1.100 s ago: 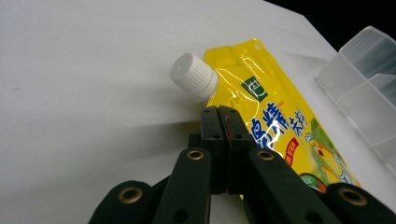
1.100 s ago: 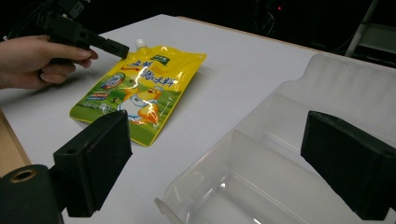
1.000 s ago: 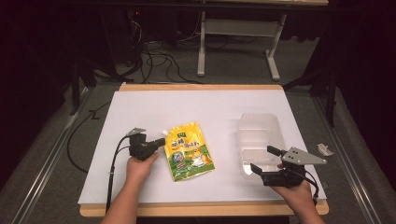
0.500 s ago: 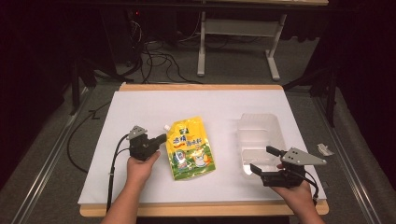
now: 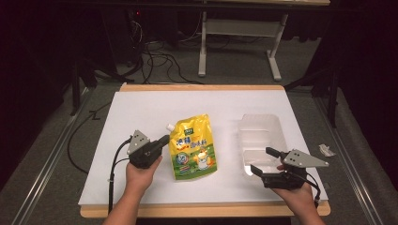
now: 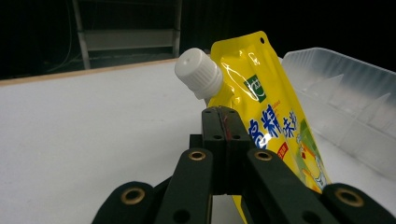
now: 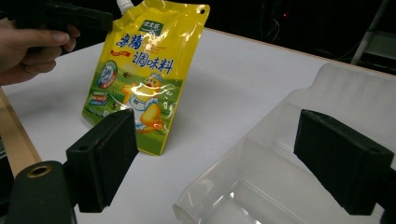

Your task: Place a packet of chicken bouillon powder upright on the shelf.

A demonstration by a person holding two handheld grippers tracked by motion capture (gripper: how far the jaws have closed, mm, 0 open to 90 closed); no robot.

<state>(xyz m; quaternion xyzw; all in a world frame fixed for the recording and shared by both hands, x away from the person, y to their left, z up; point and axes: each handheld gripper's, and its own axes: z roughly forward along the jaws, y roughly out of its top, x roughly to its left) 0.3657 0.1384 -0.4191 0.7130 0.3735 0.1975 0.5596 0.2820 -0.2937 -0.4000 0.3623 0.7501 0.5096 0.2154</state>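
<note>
Jaws of the left gripper (image 5: pixel 164 139) are pressed together with nothing between them, their tips just beside the left edge of the yellow seasoning pouch (image 5: pixel 194 146), below its white screw cap (image 6: pixel 198 73). That pouch lies flat on the white tabletop (image 5: pixel 141 110), cap toward the far left. On the right gripper (image 5: pixel 266 159) the jaws are spread wide, poised at the near end of the clear plastic container (image 5: pixel 261 134), which sits right of the pouch, apart from it.
</note>
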